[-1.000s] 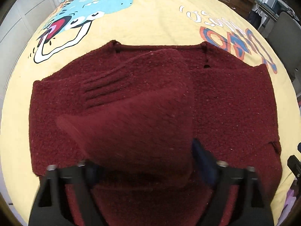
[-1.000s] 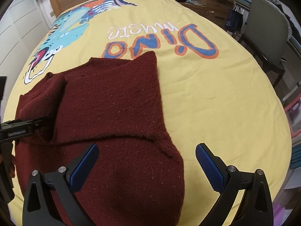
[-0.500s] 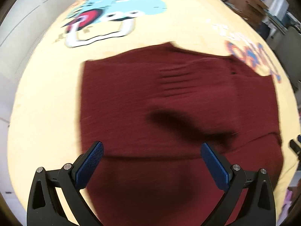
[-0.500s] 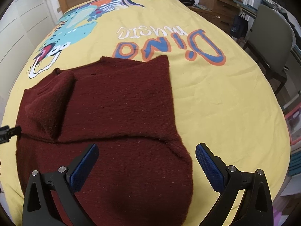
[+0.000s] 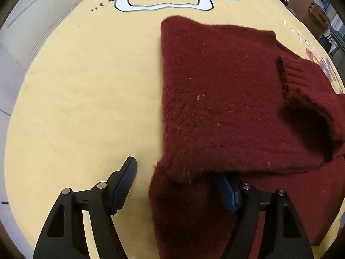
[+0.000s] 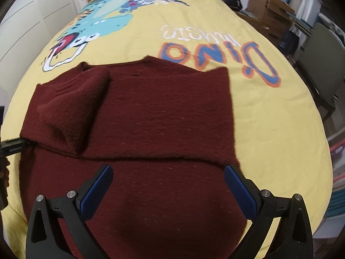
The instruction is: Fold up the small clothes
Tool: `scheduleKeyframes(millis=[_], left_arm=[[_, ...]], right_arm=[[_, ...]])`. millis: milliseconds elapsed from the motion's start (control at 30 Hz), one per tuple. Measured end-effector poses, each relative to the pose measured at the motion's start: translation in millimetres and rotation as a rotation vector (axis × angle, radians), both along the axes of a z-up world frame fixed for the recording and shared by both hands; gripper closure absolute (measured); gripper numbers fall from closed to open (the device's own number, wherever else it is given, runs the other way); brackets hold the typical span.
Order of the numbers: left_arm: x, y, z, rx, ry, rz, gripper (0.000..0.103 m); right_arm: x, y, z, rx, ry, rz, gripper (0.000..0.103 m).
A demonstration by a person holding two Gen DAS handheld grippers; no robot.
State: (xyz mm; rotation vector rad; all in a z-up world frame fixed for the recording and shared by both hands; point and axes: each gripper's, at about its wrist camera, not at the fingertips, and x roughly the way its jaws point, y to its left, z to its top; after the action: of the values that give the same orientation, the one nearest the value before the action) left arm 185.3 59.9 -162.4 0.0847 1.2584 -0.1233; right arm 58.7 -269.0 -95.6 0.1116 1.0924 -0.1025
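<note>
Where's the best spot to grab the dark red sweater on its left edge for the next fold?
Probably the sweater's left side edge, just below where the folded-over sleeve ends. It lies flat on the yellow bedspread, so the left gripper should come in low from the bare bedspread side, one finger sliding underneath.

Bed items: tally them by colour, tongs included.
Dark red: 1, sweater
Yellow: 1, bedspread
Black and blue: 2, left tongs and right tongs
Total: 4
</note>
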Motion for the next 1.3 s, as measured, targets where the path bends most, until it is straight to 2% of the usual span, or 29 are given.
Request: scheduleKeyframes(millis=[33, 100, 233, 267, 567, 767, 833, 867, 900, 967, 1033, 1133, 1300], left_arm=[[1, -1, 0, -0.003, -0.014, -0.01, 0.037], [2, -4, 3, 0.0, -0.036, -0.045, 0.045], [5, -7, 8, -0.027, -0.051, -0.067, 0.085], [5, -6, 9, -0.042, -0.047, -0.069, 0.087], [11, -8, 8, -0.028, -0.026, -0.087, 0.089], [10, -17, 6, -0.014, -0.018, -0.086, 0.089], [11, -17, 6, -0.014, -0.014, -0.086, 0.089], [11, -17, 6, -0.015, -0.011, -0.083, 0.089], [11, -18, 6, -0.017, -0.008, -0.082, 0.089], [13, -19, 6, -0.018, -0.005, -0.083, 0.089], [15, -18, 7, -0.019, -0.004, -0.084, 0.089], [16, -17, 8, -0.028, 0.003, -0.087, 0.089], [18, -19, 10, -0.031, 0.005, -0.086, 0.09]], right_arm=[[3, 6, 2, -0.001, -0.003, 0.017, 0.0], [11, 19, 5, -0.002, -0.011, 0.048, 0.0], [35, 57, 17, -0.015, -0.03, 0.148, 0.0], [41, 67, 19, -0.017, -0.035, 0.176, 0.0], [90, 174, 20, -0.115, -0.027, 0.448, 0.0], [121, 220, -7, -0.248, 0.055, 0.56, 0.001], [127, 225, -19, -0.263, 0.085, 0.581, 0.008], [130, 225, -24, -0.258, 0.104, 0.586, 0.022], [133, 223, -29, -0.257, 0.125, 0.584, 0.05], [134, 216, -34, -0.217, 0.137, 0.584, 0.079], [133, 198, -29, -0.106, 0.12, 0.556, 0.091], [128, 151, -11, 0.073, 0.069, 0.452, 0.093], [112, 75, 15, 0.119, -0.024, 0.305, 0.093]])
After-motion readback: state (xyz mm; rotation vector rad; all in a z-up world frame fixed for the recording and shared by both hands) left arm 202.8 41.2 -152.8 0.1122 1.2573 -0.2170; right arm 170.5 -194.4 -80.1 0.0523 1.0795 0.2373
